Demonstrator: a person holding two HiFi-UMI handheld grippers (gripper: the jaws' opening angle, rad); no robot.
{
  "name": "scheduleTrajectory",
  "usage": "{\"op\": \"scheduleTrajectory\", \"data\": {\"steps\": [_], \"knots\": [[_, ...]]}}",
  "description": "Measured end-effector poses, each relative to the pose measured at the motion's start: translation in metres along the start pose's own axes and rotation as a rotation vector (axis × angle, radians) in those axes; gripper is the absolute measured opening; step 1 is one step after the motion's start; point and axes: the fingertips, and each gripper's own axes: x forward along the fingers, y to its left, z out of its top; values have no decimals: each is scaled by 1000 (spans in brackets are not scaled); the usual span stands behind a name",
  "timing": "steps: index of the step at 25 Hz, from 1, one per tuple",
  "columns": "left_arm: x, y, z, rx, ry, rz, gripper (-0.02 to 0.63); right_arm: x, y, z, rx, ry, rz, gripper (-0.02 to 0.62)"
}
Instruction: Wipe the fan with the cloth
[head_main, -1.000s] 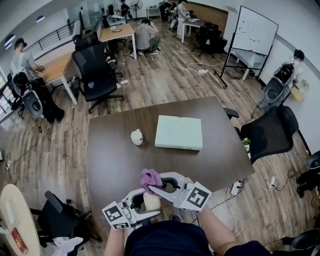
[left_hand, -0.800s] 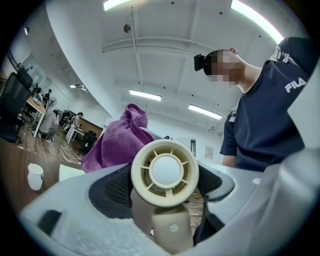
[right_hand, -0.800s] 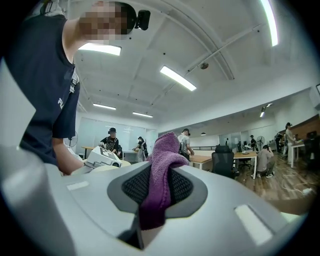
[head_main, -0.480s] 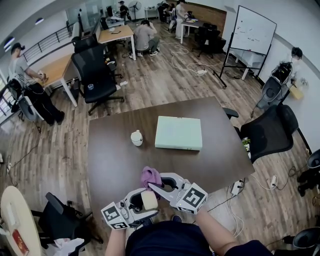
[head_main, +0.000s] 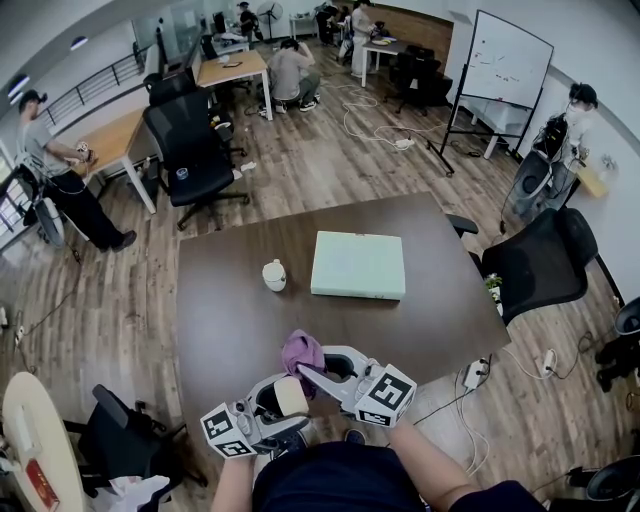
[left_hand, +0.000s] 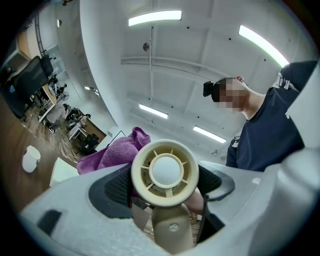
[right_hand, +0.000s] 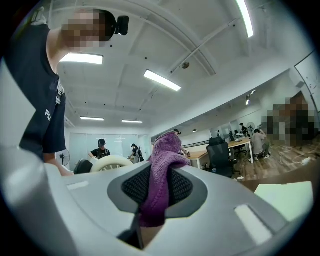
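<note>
Head view puts both tools low over the table's (head_main: 230, 300) near edge: left gripper (head_main: 275, 405) clamped on the cream fan (head_main: 292, 397), right gripper (head_main: 318, 372) pinching the purple cloth (head_main: 301, 351) just beside it, perhaps touching. The jaws mostly hide the fan's handle. Mug (head_main: 274, 274) and box (head_main: 358, 265) sit well apart ahead.

We hold both arms low over the near edge of the brown desk (head_main: 225, 325). Our left hand-held gripper (head_main: 283, 403) clasps a cream fan (head_main: 291, 396). Our right hand-held gripper (head_main: 306, 371) pinches a purple cloth (head_main: 300, 350) just beside the fan. Farther off sit a white cup (head_main: 273, 275) and a pale green box (head_main: 358, 265), apart.
</note>
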Motion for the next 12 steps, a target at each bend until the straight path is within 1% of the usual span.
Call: {"op": "scheduleTrajectory", "data": {"steps": [5, 12], "knots": [[-3, 1, 6, -34, -44, -2, 377, -1, 0, 0, 41, -23, 3, 74], [-5, 2, 12, -72, -98, -7, 377, -4, 1, -1, 60, -29, 2, 74]]}}
